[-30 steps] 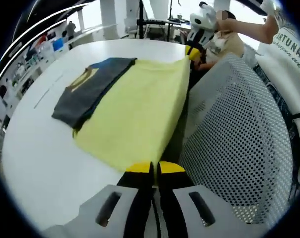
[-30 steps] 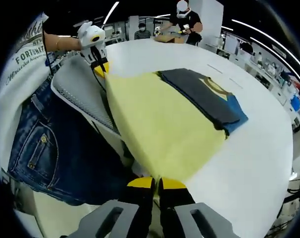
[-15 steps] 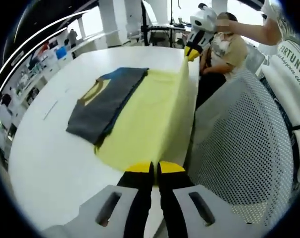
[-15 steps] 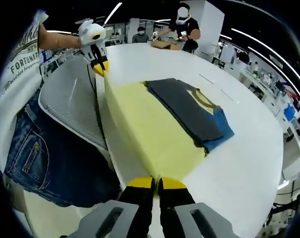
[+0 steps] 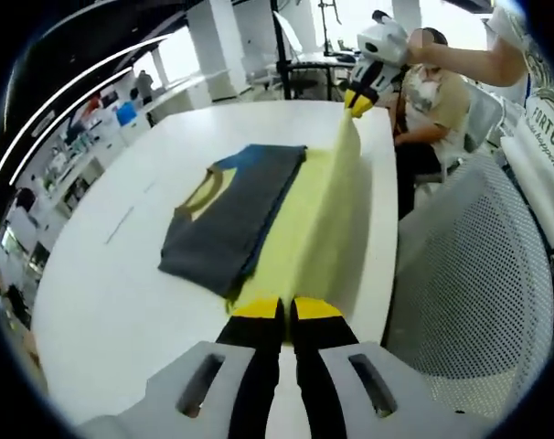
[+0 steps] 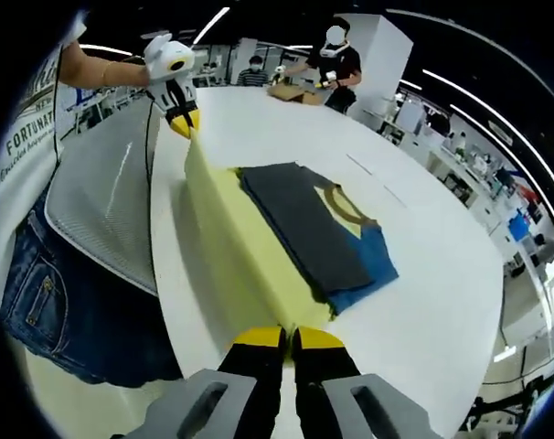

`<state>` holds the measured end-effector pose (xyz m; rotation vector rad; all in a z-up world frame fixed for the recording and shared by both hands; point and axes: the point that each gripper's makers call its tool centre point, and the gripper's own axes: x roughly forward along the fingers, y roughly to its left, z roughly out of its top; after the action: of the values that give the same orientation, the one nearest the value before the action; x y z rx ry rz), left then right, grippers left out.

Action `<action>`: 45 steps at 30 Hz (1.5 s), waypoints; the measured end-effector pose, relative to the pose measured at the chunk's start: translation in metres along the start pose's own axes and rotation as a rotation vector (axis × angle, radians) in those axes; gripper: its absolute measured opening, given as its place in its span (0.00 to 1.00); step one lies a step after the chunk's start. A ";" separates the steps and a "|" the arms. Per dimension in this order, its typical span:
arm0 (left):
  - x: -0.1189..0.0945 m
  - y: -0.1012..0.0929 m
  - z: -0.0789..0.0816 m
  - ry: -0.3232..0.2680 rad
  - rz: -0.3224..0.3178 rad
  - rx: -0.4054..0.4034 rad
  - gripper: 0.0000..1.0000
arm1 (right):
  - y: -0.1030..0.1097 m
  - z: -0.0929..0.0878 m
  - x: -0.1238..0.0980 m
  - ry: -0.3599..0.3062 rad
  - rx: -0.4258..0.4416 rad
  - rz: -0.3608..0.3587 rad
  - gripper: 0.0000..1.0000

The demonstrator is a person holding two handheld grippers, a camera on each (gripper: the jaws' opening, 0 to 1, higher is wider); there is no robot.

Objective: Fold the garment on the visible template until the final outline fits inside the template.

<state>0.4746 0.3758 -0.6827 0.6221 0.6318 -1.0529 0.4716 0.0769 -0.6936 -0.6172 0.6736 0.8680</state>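
Both claws, left claw and right claw, are clamped on the yellow fabric garment flap just ahead; uneven lifting could drag the grey folded section off the white bench.

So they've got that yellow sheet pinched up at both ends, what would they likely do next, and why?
Probably carry the raised edge across the dark garment and lay it down. Both the left gripper and the right gripper are shut on corners of the yellow sheet, which stands lifted off the white table beside the garment lying on its other half.
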 end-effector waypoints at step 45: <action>0.014 0.132 0.069 -0.155 0.219 0.000 0.01 | -0.137 0.065 0.025 -0.089 -0.032 -0.284 0.00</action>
<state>0.6128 0.3653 -0.6255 0.5898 0.4182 -0.8860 0.6162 0.0667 -0.6424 -0.6801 0.4786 0.6387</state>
